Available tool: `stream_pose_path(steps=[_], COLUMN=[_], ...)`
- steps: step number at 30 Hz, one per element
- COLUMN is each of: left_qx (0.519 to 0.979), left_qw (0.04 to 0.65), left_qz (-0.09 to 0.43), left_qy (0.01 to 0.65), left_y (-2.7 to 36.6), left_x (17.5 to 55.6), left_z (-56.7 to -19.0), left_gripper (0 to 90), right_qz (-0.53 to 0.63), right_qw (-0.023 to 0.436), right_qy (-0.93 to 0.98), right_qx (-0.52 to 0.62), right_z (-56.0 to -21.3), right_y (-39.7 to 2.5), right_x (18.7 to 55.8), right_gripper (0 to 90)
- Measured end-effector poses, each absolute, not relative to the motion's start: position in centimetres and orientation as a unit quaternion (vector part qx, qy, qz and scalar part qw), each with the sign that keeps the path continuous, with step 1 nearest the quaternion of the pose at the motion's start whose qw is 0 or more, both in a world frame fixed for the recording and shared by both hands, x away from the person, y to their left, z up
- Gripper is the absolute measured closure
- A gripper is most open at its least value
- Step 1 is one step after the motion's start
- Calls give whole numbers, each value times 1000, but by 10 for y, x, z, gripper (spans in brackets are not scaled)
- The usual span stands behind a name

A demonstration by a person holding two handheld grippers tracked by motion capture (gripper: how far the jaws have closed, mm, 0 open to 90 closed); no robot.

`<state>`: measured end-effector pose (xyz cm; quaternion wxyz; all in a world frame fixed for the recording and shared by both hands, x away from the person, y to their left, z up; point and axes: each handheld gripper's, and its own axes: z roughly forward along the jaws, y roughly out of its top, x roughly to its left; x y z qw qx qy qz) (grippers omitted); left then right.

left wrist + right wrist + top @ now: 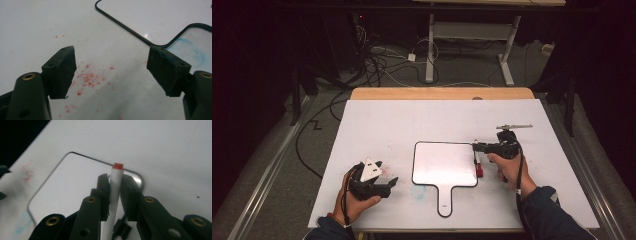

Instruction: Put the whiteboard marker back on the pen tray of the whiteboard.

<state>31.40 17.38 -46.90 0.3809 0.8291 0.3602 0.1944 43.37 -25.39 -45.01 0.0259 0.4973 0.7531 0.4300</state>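
Observation:
A small white paddle-shaped whiteboard (pixel 442 162) with a black rim lies at the table's middle, handle toward me. My right gripper (pixel 475 145) hovers at its right edge, shut on a white marker (pixel 115 187) with a red end (pixel 118 166). In the right gripper view that red end pokes past the fingertips over the board's rounded corner (pixel 138 178). The marker's red part (pixel 480 170) also hangs beside the board's right rim. My left gripper (pixel 387 173) rests left of the board, open, nothing between its pads (pixel 61 71). The board's rim (pixel 125 26) lies just beyond them.
Red specks (pixel 87 77) dot the white tabletop (pixel 377 125) under the left gripper. A blue smudge (pixel 419 190) sits by the board's handle. The table's wooden far edge (pixel 442 93) borders a floor with cables (pixel 377 65) and a desk frame (pixel 472 35).

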Motion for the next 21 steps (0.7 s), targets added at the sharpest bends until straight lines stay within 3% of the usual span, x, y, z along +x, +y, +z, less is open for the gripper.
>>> stream_pose_path(steps=[10,15,21], left_qx=[839,842,842], left_qw=[362,356,358], left_qz=[187,188,192], left_qy=[362,360,355], left_y=[166,164,163], left_x=[316,317,315], left_z=[-472,-473,-473], left_gripper=[228,228,228], right_qz=[387,365,362], right_qw=[81,133,148], right_qy=[763,777,786], right_qx=[512,495,478], right_z=[-471,-470,-469], right_y=[-244,-241,-241], right_x=[431,423,418], right_gripper=[696,655,579])
